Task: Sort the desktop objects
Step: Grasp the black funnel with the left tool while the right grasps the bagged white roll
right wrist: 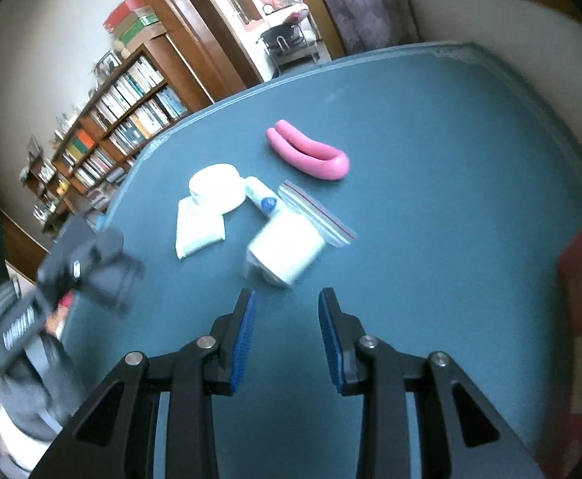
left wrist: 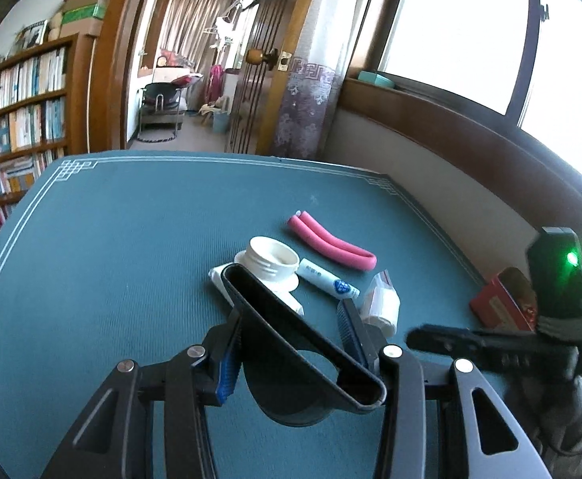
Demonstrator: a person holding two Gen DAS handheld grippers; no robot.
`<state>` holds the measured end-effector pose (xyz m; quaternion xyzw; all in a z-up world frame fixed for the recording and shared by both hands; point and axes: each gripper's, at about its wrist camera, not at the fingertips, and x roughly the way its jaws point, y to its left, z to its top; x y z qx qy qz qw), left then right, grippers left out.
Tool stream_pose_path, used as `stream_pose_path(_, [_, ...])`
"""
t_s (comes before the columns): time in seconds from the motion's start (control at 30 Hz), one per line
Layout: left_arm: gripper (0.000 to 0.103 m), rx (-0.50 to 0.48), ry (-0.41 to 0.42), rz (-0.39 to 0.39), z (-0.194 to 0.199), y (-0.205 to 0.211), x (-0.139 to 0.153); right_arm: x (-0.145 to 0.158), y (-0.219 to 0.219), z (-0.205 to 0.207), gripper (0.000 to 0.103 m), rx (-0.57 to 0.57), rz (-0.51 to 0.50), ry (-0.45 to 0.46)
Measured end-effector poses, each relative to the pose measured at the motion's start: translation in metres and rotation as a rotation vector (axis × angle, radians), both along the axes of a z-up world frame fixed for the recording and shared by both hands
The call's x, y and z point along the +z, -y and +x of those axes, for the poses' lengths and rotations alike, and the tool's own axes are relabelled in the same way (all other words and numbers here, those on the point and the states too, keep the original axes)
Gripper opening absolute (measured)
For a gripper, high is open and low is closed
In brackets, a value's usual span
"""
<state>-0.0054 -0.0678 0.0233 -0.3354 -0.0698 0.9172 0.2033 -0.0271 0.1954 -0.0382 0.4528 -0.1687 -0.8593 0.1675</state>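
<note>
Left gripper point(left wrist: 291, 351) pinches a black flat nozzle-like piece point(left wrist: 303, 343), held above the green table mat point(left wrist: 111, 247). Right gripper point(right wrist: 287, 335) spread, empty; white roll point(right wrist: 285, 247) lies just beyond its fingertips, beside the zip bag point(right wrist: 319, 213).

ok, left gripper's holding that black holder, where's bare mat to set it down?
Bare mat left of the white jar, out to the patterned border; also beyond the pink foam tube. Crowded: the jar, small tube, roll cluster, and the red box at the right edge.
</note>
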Motion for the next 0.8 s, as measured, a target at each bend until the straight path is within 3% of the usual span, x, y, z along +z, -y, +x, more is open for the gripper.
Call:
stream_pose_path(0.07, [0.046, 0.000, 0.008, 0.007, -0.001, -0.002, -0.004, -0.003, -0.001, -0.011, 0.078, -0.035, -0.024, 0.011])
stream_pose_path(0.27, [0.046, -0.007, 0.033, 0.020, -0.003, -0.003, -0.014, -0.011, 0.002, -0.037, 0.080, -0.059, -0.064, 0.054])
stream_pose_path(0.37, [0.046, 0.001, 0.042, 0.023, -0.004, -0.001, -0.015, -0.017, 0.014, -0.047, 0.080, -0.047, -0.019, 0.059])
stream_pose_path(0.43, [0.046, 0.006, 0.047, 0.023, -0.004, 0.000, -0.017, -0.016, 0.021, -0.046, 0.074, -0.046, 0.041, 0.027])
stream_pose_path(0.5, [0.046, 0.007, 0.052, 0.019, -0.005, -0.001, -0.018, -0.016, 0.028, -0.045, 0.048, -0.041, 0.116, 0.011])
stream_pose_path(0.53, [0.046, 0.005, 0.053, 0.018, -0.005, -0.002, -0.019, -0.017, 0.027, -0.044, 0.041, -0.035, 0.119, 0.014])
stream_pose_path(0.8, [0.046, -0.010, 0.060, 0.001, -0.003, -0.013, -0.020, -0.011, 0.007, -0.012, 0.039, -0.060, 0.119, -0.009])
